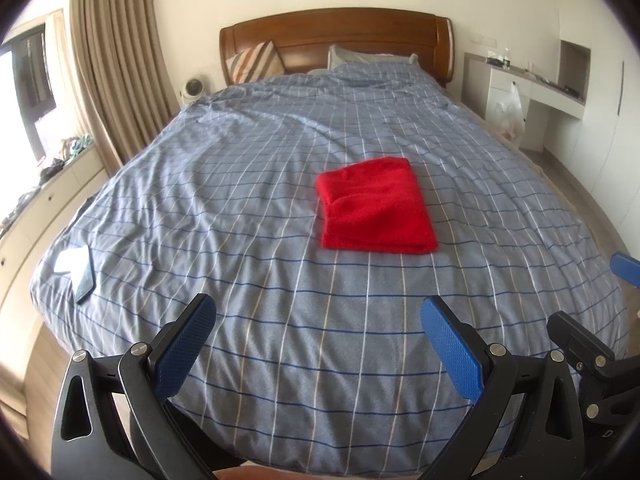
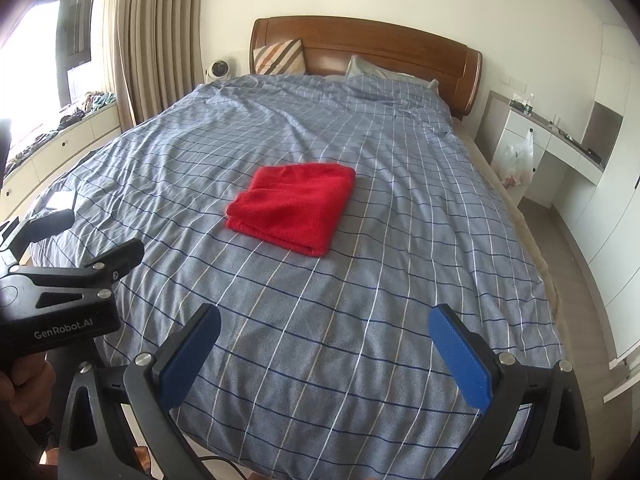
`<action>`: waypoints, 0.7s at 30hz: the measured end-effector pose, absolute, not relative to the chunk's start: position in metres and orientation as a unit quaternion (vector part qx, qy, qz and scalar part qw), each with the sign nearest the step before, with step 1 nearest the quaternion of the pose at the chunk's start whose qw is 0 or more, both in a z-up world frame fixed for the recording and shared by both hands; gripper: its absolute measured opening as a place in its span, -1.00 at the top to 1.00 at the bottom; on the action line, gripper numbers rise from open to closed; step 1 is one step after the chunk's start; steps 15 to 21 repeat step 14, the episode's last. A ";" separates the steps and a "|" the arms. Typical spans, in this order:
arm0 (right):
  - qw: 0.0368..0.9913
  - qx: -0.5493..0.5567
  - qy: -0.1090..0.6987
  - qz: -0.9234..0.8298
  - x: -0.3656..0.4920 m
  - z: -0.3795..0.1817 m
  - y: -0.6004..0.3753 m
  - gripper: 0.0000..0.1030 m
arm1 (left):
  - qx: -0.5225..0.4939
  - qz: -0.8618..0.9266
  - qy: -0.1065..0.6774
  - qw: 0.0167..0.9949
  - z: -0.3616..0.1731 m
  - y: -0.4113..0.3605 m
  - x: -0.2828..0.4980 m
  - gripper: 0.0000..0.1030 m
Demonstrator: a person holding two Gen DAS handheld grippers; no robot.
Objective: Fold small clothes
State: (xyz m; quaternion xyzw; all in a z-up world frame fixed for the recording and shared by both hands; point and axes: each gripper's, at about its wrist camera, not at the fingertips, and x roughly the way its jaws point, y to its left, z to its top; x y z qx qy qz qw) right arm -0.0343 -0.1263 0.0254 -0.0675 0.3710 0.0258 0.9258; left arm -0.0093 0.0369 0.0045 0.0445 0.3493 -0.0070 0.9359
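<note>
Red cloth (image 1: 376,206) lies folded mid-bed (image 1: 240,200), at 12 o'clock from both grippers. Left gripper (image 1: 318,346) and right gripper (image 2: 324,354): jaws spread, empty. Risk: a pinch catching the duvet would drag the fold apart.

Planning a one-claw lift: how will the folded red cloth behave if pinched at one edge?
The red cloth looks like soft fleece, so it would probably droop. Its stacked layers, visible at the near edge, may fall open. It seems light and should slide easily across the bedspread.
</note>
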 end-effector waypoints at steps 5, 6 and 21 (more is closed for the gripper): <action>0.927 -0.066 0.369 0.024 -0.034 0.025 -0.128 -0.99 | 0.033 -0.007 0.346 0.937 0.004 0.039 -0.010 -0.99; 0.927 -0.065 0.368 0.024 -0.035 0.026 -0.128 -0.99 | 0.034 -0.007 0.345 0.938 0.004 0.039 -0.010 -0.99; 0.928 -0.063 0.367 0.022 -0.035 0.026 -0.129 -0.99 | 0.048 -0.006 0.335 0.941 0.006 0.034 -0.014 -0.99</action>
